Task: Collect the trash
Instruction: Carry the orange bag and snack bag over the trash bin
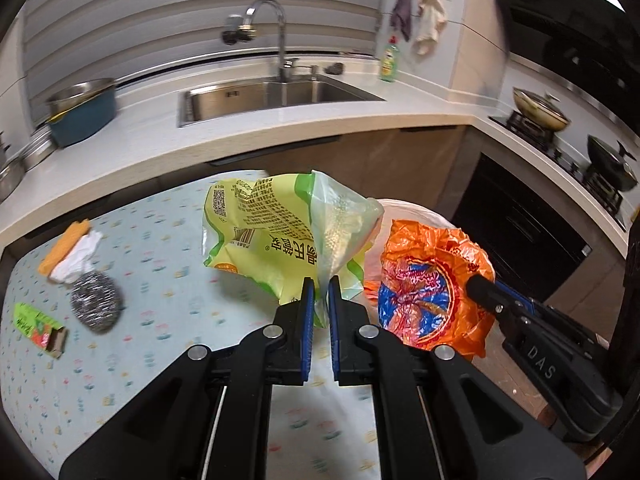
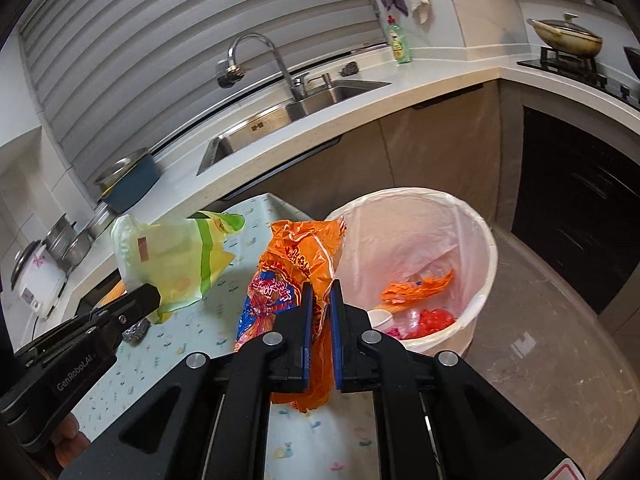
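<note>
Orange crinkled plastic wrapper [image 2: 298,276], printed in red and blue, hangs pinched between the closed jaws of the right gripper [image 2: 320,286] at lower centre of the right wrist view, just left of the white lined bin [image 2: 486,248]. The left gripper [image 1: 319,282] likewise clamps a thin corner of the yellow-green snack bag [image 1: 272,236], translucent and glossy, lifted above the patterned tablecloth [image 1: 160,248].

Progress appears partial. The bin already holds orange scraps, a small white cup and red pieces; both held wrappers are not yet over its mouth. Left on the cloth at the left of the left wrist view are a round steel scouring pad [image 1: 96,300], a crumpled white tissue [image 1: 78,256] against an orange sponge-like pad [image 1: 64,246], and a flattened green carton [image 1: 38,330].
</note>
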`<action>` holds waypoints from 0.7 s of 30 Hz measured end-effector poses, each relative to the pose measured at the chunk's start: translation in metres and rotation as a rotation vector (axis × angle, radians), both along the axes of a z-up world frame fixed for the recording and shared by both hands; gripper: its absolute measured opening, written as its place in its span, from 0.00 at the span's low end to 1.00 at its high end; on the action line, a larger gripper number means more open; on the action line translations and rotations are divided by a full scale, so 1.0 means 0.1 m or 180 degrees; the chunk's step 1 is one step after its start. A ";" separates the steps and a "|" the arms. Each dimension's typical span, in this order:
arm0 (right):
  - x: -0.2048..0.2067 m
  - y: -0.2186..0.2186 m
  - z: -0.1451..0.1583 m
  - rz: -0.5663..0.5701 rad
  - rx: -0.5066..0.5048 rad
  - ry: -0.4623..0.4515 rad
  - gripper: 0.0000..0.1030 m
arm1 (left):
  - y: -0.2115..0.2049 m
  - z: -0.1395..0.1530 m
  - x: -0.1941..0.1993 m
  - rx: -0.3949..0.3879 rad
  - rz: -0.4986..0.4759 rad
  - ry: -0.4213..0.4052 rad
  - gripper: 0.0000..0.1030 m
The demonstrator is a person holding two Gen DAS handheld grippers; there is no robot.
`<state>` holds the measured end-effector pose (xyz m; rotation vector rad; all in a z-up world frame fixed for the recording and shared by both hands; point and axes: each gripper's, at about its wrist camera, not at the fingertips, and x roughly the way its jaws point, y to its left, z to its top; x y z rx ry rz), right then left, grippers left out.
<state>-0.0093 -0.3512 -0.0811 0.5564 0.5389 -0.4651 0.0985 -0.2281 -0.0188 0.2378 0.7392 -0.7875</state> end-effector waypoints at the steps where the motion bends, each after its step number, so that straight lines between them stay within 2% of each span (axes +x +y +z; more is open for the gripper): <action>1: -0.04 -0.09 -0.01 -0.0061 0.0009 0.0001 0.08 | -0.10 -0.02 -0.02 0.0014 -0.0058 0.0009 0.06; 9: -0.29 -0.54 -0.10 -0.0365 0.0019 0.0037 0.08 | -0.79 -0.14 -0.12 0.0052 -0.0463 0.0190 0.07; 14: -0.32 -0.73 -0.13 -0.0477 0.0000 0.0068 0.08 | -1.04 -0.25 -0.09 0.0084 -0.0554 0.0321 0.08; 17: -0.28 -0.83 -0.17 -0.0506 0.0014 0.0082 0.08 | -1.07 -0.29 -0.03 0.0072 -0.0518 0.0356 0.12; 21: -0.20 -0.89 -0.20 -0.0501 0.0004 0.0103 0.08 | -1.03 -0.30 0.08 0.0057 -0.0416 0.0385 0.28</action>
